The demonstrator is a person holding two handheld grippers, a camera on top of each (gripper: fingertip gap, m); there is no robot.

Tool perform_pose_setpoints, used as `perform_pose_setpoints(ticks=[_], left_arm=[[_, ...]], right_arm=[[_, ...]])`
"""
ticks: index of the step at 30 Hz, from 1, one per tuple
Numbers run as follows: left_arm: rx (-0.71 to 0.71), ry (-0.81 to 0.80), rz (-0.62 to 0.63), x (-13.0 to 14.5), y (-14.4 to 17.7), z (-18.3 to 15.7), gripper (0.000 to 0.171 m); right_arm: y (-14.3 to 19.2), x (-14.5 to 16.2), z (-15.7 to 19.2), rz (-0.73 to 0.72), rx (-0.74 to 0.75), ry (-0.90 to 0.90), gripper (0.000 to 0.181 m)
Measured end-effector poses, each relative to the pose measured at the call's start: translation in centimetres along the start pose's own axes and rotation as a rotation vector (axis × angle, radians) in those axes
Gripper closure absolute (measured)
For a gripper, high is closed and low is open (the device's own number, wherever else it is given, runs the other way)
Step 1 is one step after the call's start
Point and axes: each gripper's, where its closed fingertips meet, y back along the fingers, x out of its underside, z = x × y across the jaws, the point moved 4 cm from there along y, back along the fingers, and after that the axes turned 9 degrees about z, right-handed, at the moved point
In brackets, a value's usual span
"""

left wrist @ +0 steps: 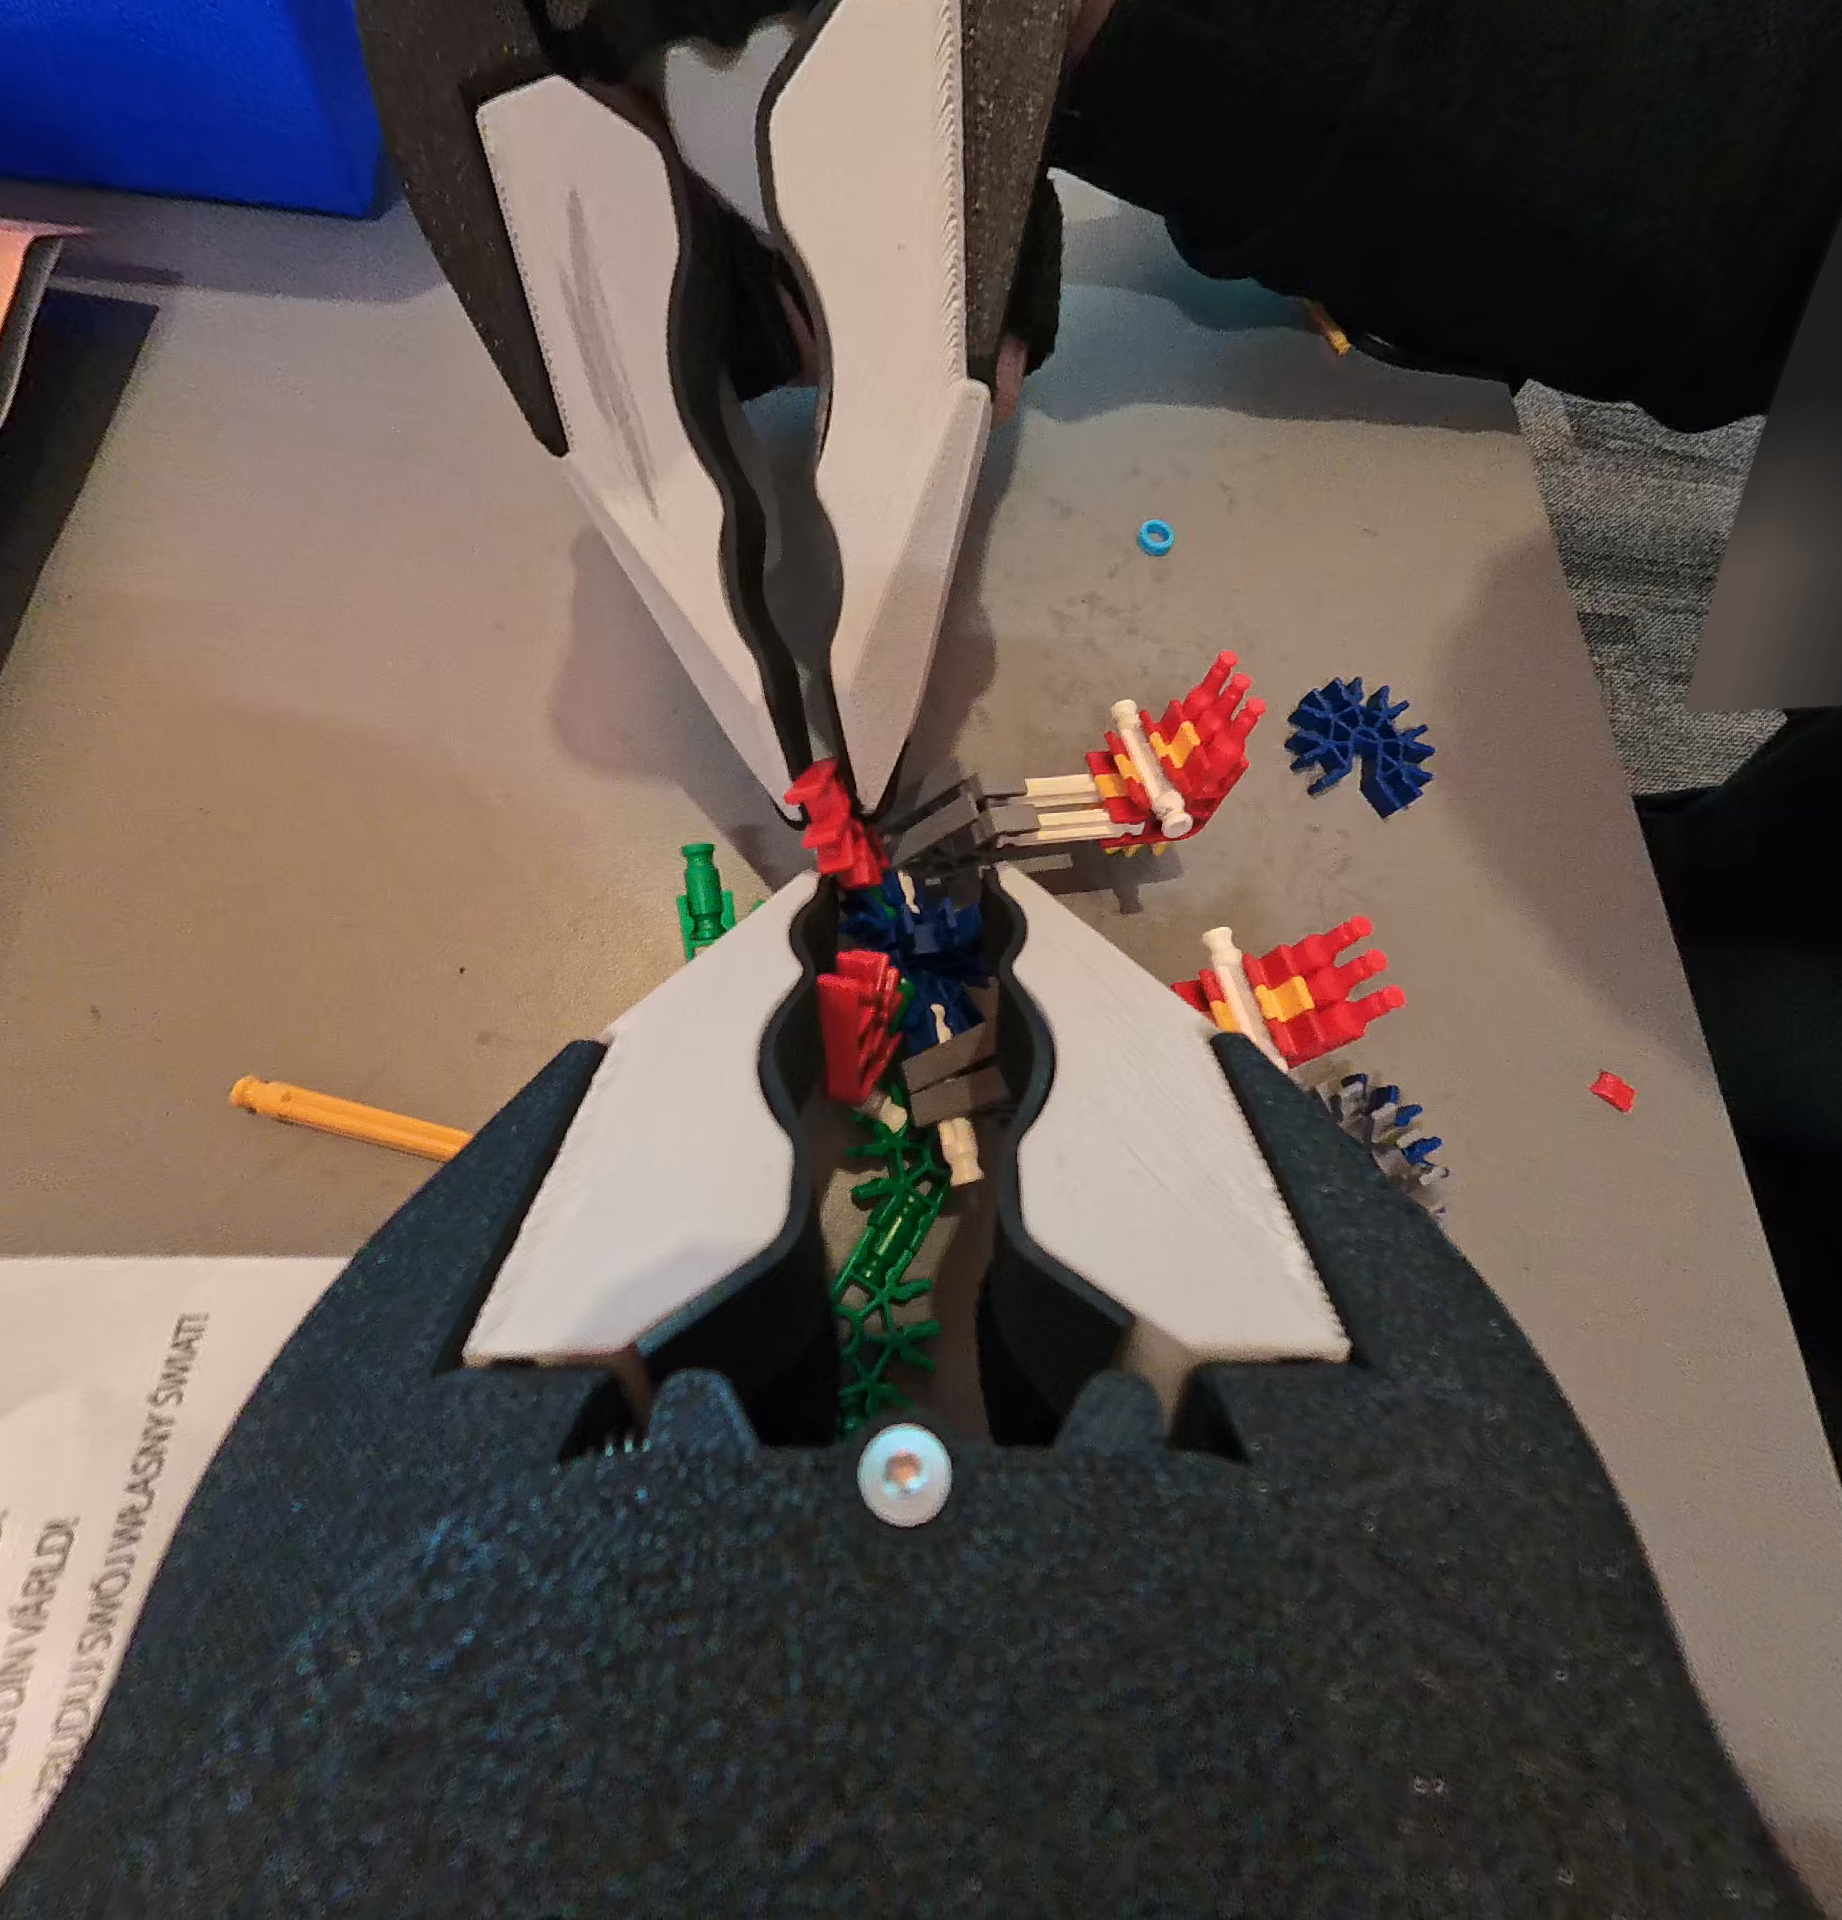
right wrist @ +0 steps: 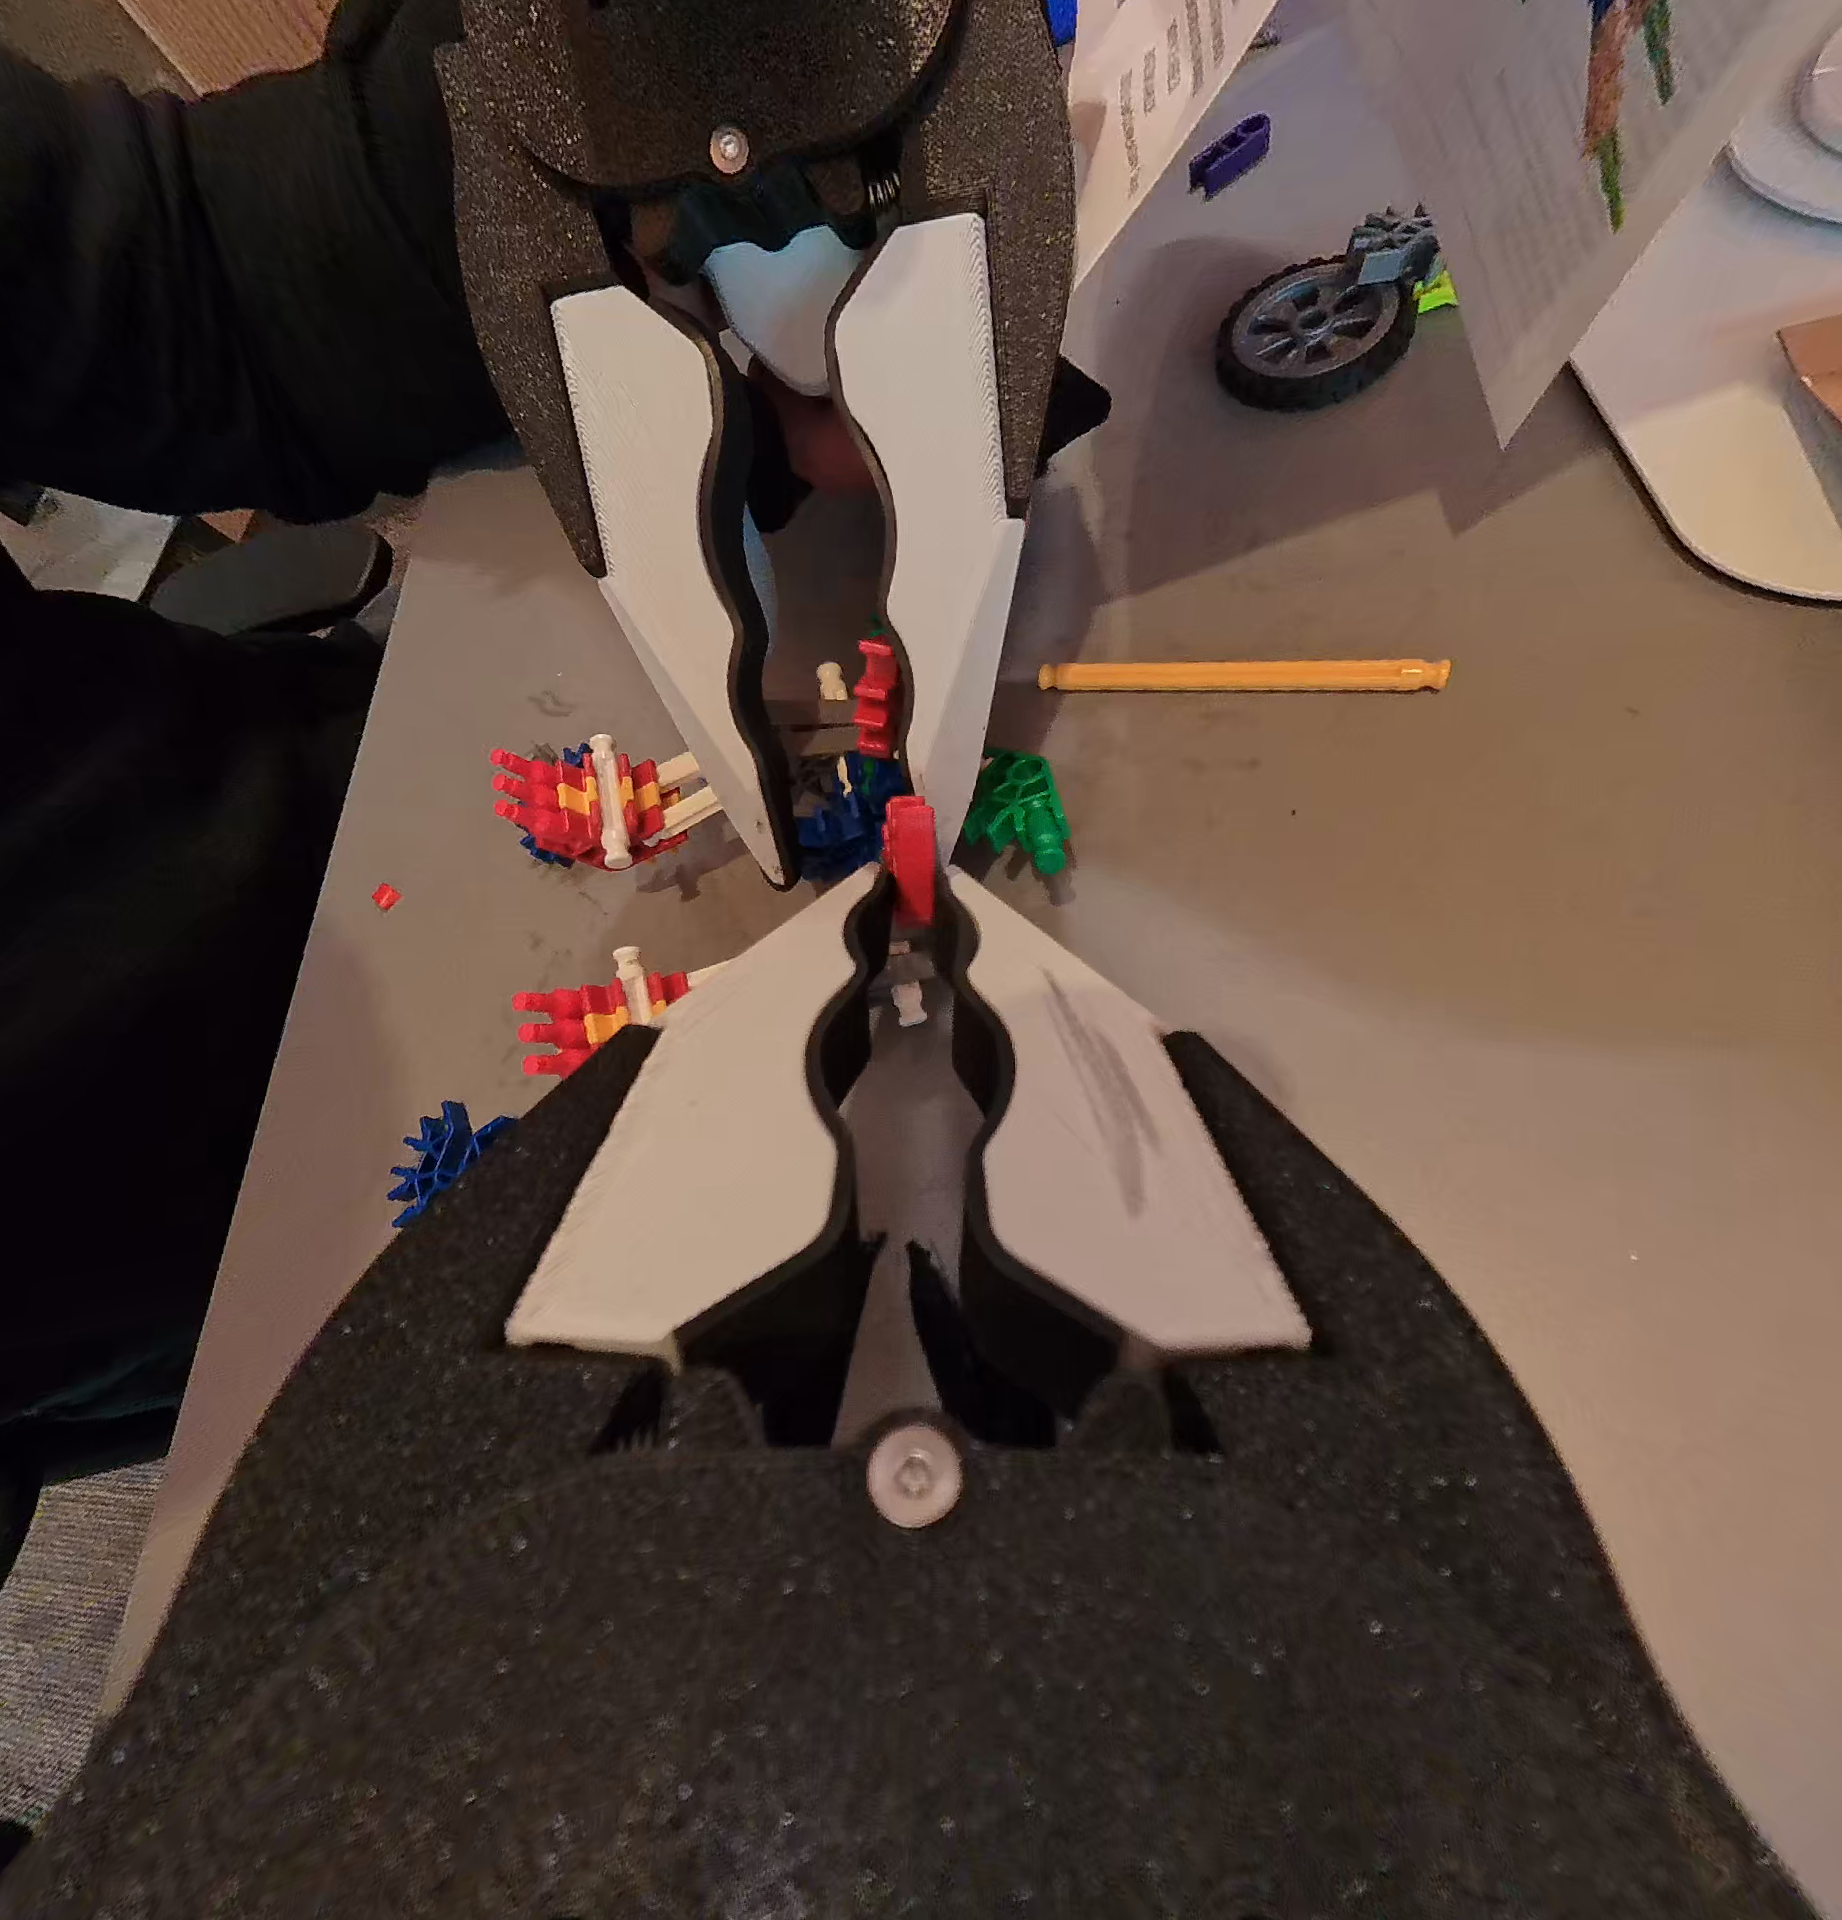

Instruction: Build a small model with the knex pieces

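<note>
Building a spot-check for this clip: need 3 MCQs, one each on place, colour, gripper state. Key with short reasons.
1. Where is the black-tyred wheel?
A. Between the left gripper's fingers
B. On the table by the papers, apart from both grippers
C. On the blue connector

2. What colour is the long loose rod lying on the table?
A. Orange
B. Green
C. White

3. How does the right gripper stand?
A. Wide open over bare table
B. Shut on a red connector piece
C. Out of view

Key:
1 B: in the right wrist view it lies far off by the white sheets.
2 A: both views show it orange, alone on the table.
3 B: its tips pinch the red piece where it meets the left gripper, which is closed around the multicoloured rod-and-connector assembly.
</note>
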Motion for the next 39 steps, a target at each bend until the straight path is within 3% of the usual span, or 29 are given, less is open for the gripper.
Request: perform_pose_setpoints(ticks=[39], left_arm=[[0.051, 0.031, -0.016, 0.5, -0.4, 0.0, 0.143]], right_arm=[[-1.1, 0.3, -0.3, -0.010, 0.005, -0.004, 0.168]])
